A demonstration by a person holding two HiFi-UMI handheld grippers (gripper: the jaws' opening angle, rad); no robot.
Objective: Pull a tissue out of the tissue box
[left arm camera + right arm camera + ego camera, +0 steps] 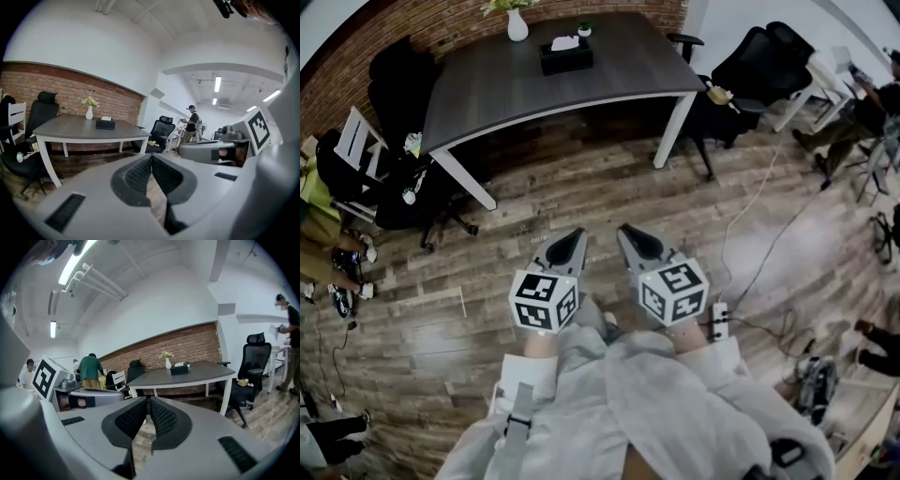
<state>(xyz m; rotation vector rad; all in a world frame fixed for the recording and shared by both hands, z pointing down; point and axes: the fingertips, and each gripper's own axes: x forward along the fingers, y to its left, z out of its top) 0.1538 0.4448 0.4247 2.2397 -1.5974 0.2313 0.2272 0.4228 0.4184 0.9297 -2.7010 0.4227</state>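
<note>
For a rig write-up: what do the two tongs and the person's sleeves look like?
The left tongs and right tongs are light grey shells tapering to black, mesh-textured pads. Each carries a white cube with black square markers. The sleeves are pale grey.

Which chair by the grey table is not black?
The slat-backed chair at the table's left end in the head view: it is white, while the rest, like the office chair on the right, are black.

Open floor [581,192] reaches the table [487,89], chairs [398,80] flanking.
</note>
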